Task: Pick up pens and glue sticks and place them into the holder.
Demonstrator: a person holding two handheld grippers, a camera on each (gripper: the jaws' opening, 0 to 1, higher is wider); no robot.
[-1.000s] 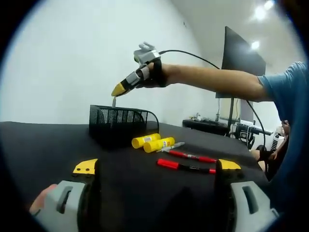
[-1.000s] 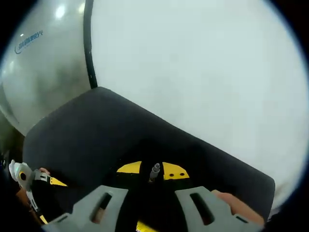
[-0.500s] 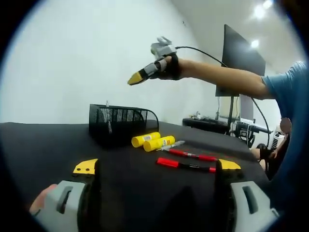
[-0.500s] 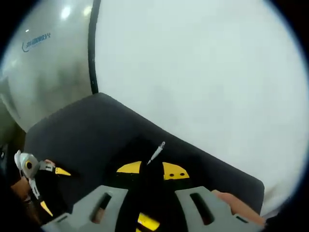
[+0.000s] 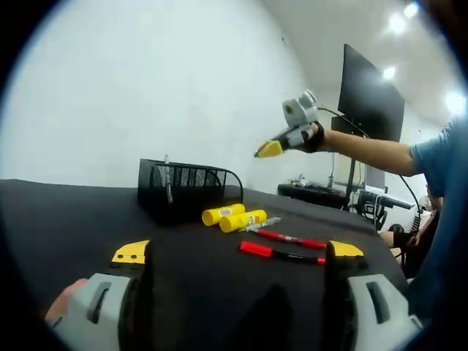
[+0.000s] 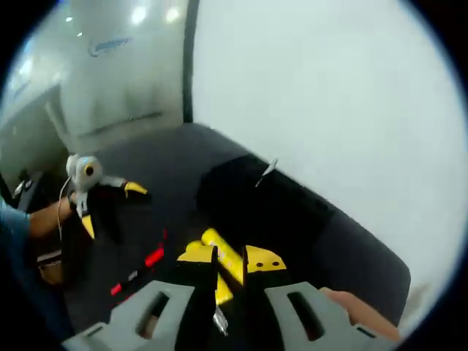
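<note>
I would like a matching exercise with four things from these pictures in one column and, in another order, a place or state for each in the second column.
Things:
1. silver pen
2. two glue sticks
3. red pens
4. right gripper

Places or states:
A. raised in the air above the table, holding nothing
B. standing inside the black mesh holder
C. lying on the table, nearer the left gripper than the glue sticks are
D. yellow, lying side by side next to the holder

Pairs: 1-B, 2-D, 3-C, 4-A
</note>
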